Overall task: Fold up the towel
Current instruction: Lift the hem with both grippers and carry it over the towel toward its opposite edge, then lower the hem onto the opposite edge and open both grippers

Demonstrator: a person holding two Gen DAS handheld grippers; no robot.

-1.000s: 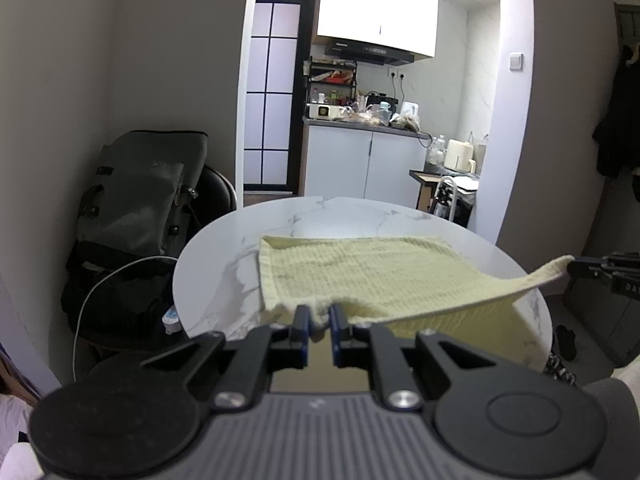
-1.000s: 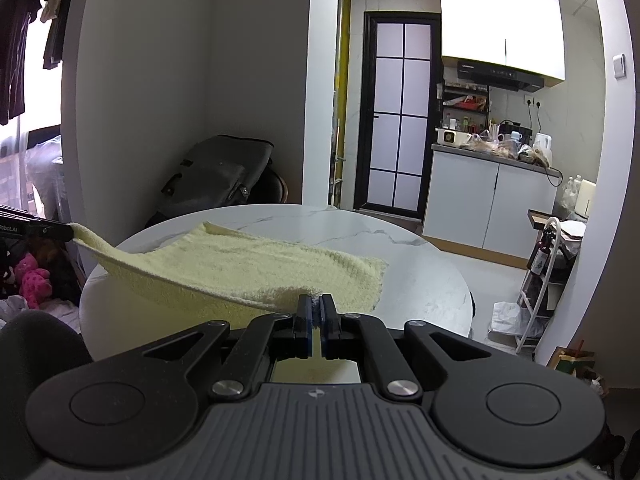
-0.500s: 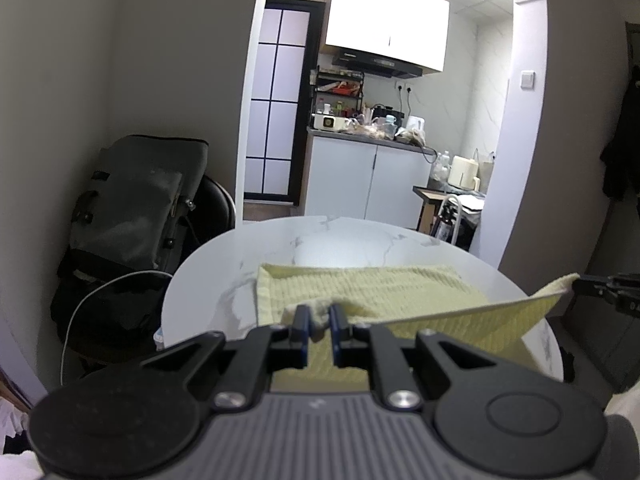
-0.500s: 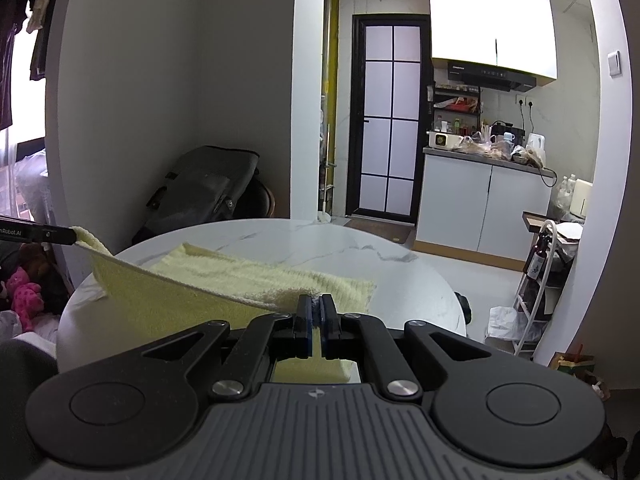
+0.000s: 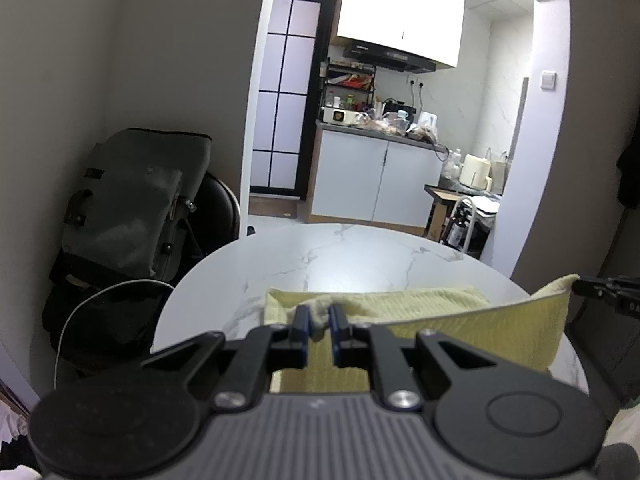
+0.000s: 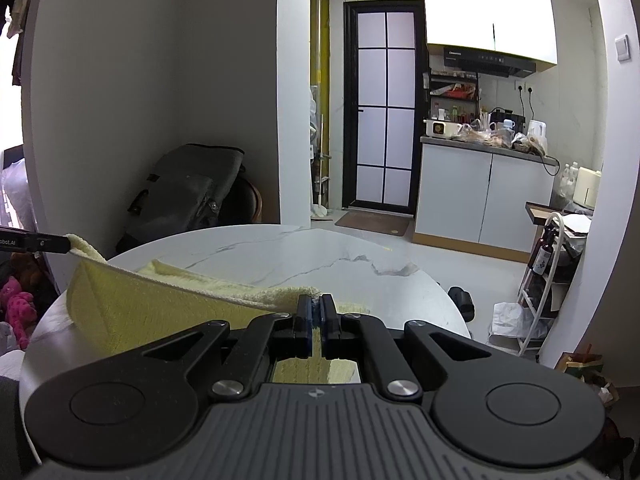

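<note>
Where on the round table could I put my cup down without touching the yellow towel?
The far half of the marble table, between the towel's far edge and the rim toward the kitchen, is bare. The near side is crowded: the towel hangs there between the left gripper and right gripper.

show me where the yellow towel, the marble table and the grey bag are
yellow towel (image 5: 480,332), left wrist view, lifted front panel.
marble table (image 6: 280,256), right wrist view, bare top.
grey bag (image 5: 132,204), left wrist view, front face.
</note>
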